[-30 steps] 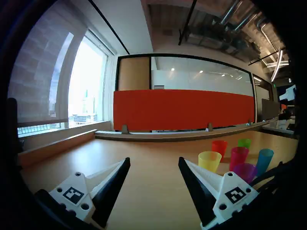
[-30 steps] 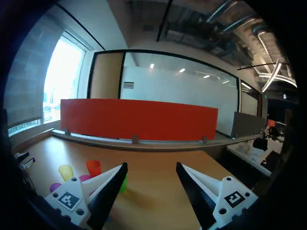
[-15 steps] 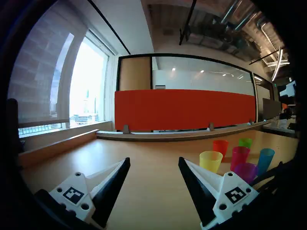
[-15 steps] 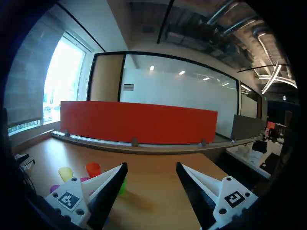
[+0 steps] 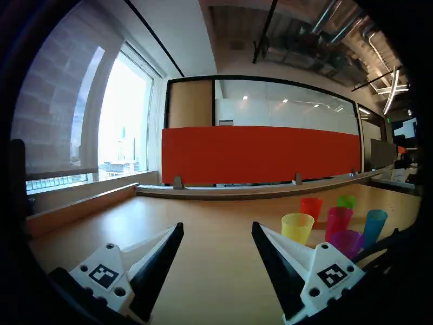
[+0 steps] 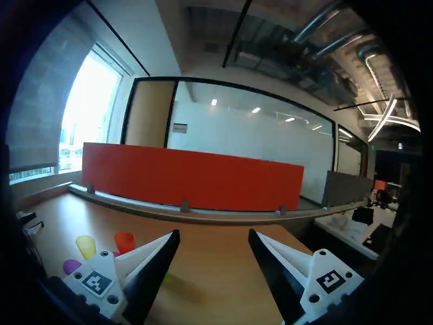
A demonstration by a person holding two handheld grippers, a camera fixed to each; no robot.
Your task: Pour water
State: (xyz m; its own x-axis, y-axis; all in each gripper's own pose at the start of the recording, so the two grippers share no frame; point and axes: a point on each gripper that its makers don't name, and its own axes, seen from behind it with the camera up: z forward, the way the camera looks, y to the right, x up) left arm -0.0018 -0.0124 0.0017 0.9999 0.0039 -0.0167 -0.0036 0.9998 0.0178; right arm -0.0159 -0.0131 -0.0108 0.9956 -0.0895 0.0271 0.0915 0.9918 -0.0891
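Table (image 5: 205, 211) holds a cluster of cups to the right of left tool (image 5: 216, 225). Yellow cup (image 5: 297, 226) just beside its right finger, red cup (image 5: 310, 208) and green cup (image 5: 345, 201) behind, pink cup (image 5: 338, 222) and blue cup (image 5: 374, 226) further right, purple cup (image 5: 346, 242) in front. Left tool released, fingers spread, nothing between. Right tool (image 6: 214, 233) likewise spread and empty over the table, with the yellow, red and purple cups left of its left finger. Red partition (image 5: 260, 154) stands along the table's far edge.
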